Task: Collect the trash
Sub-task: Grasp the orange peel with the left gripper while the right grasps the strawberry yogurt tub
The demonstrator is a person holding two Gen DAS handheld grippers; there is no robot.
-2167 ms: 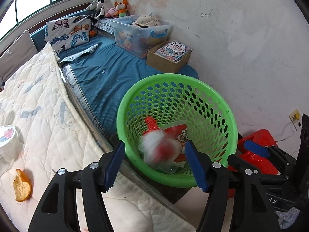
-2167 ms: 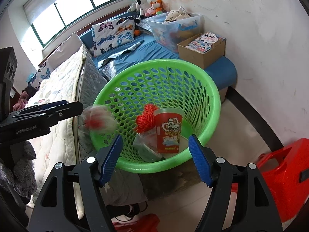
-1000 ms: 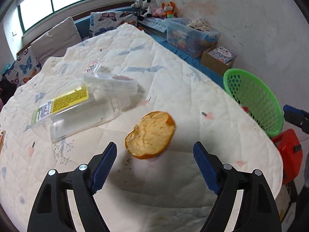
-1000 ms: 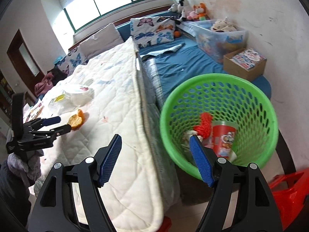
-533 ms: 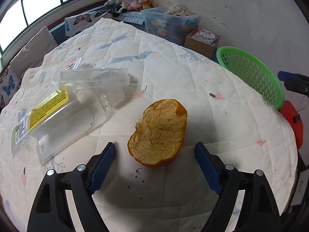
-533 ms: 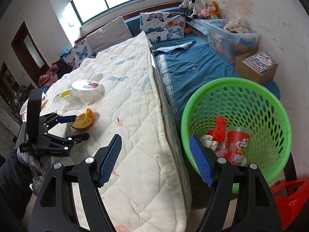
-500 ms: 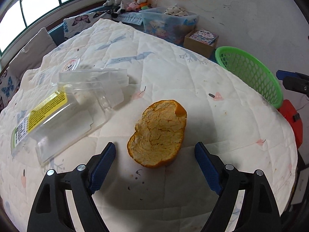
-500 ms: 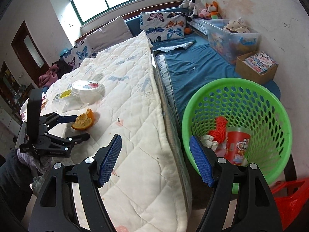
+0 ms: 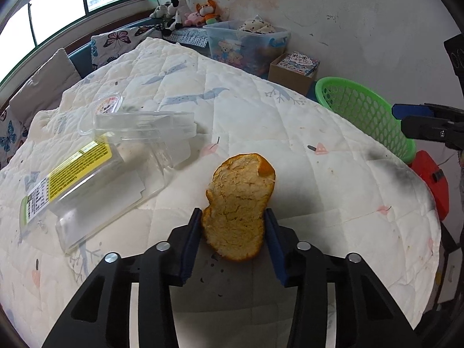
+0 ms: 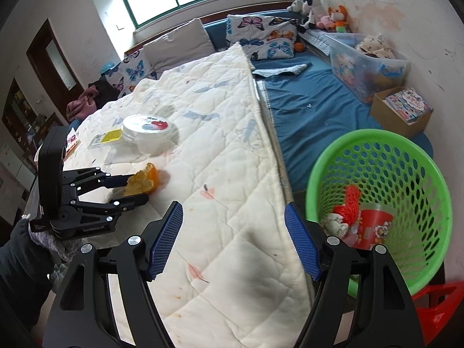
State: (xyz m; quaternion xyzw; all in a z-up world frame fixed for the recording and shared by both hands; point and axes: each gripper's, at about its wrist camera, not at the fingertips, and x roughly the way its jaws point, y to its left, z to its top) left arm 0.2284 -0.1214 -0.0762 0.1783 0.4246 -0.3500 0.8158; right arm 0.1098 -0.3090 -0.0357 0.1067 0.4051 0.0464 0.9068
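An orange peel (image 9: 237, 203) lies on the white quilted mattress (image 9: 290, 133). My left gripper (image 9: 233, 217) has it between its blue pads; the jaws are closing and both pads touch the peel's sides. The right wrist view shows the same peel (image 10: 143, 179) in the left gripper (image 10: 134, 188). My right gripper (image 10: 233, 217) hangs open and empty above the mattress edge. The green basket (image 10: 348, 150) stands on the floor to its right, holding a red cup (image 10: 374, 226) and other scraps. A clear plastic box (image 9: 87, 182) and a round tub (image 10: 148, 136) lie on the mattress.
A blue mat (image 10: 319, 110) runs beside the mattress, with a clear storage bin (image 10: 365, 61) and a cardboard box (image 10: 403, 110) along the wall. A red stool (image 9: 432, 179) stands by the basket. Pillows and soft toys line the window side. A gloved hand (image 10: 26, 249) holds the left gripper.
The left jaws have closed in from wide apart onto the orange peel. The right gripper has shifted further over the mattress, so the basket sits further right in its view.
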